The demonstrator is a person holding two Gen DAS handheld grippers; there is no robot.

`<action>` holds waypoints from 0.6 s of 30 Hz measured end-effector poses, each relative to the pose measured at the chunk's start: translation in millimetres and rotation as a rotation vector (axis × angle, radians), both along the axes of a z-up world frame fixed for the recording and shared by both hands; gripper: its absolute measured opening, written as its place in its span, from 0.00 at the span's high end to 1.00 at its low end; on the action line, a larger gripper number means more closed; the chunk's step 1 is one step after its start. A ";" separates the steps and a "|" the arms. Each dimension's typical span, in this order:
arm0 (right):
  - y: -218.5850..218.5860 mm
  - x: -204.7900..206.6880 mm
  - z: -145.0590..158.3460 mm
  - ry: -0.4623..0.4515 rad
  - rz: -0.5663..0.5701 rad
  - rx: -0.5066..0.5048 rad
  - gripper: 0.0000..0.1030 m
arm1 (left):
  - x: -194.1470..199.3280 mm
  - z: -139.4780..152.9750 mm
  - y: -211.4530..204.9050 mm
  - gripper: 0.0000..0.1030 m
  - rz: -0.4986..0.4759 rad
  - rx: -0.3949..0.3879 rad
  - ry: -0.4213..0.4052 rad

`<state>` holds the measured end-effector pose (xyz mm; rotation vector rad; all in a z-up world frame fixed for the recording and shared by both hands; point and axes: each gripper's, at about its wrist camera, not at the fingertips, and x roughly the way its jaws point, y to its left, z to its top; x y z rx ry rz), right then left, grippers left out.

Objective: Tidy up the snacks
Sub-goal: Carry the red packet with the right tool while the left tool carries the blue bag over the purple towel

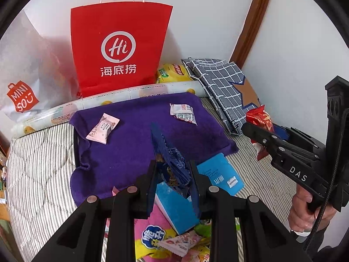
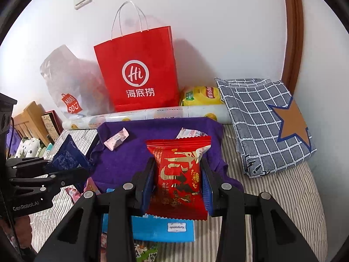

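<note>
The left gripper point(image 1: 173, 180) is clamped narrow on a dark blue snack packet point(image 1: 169, 163), held edge-up over the near part of the purple towel point(image 1: 135, 139), while the right gripper point(image 2: 177, 174) pinches a red snack packet point(image 2: 180, 174) flat between its fingers, also above the towel's near edge. Two small pink-and-white packets already lie on the towel, one point(image 1: 103, 128) toward its left side and one point(image 1: 183, 113) toward its far right corner, well apart, so the sorting looks begun but far from finished: the two held packets have yet to be set down, and a loose heap of snacks point(image 1: 174, 242) with a blue box point(image 1: 176, 207) waits on the striped bed point(image 1: 43, 163) below the grippers. The towel's middle is bare, leaving room for both packets. Behind its far edge lie a paper roll point(image 1: 139, 91) and the red paper bag point(image 1: 122, 48); a folded checked cloth point(image 2: 261, 120) crowds the right side.
</note>
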<state>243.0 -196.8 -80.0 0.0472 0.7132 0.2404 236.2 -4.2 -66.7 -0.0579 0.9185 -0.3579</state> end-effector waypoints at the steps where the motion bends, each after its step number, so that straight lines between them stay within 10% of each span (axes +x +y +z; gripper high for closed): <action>1: 0.6 2.9 -0.6 0.001 0.000 -0.002 0.62 | 2.1 -0.7 0.3 0.75 -0.001 -0.001 0.001; 18: 10.2 37.8 -19.6 0.030 0.009 -0.022 0.62 | 38.6 -17.1 17.6 0.75 0.033 0.004 0.039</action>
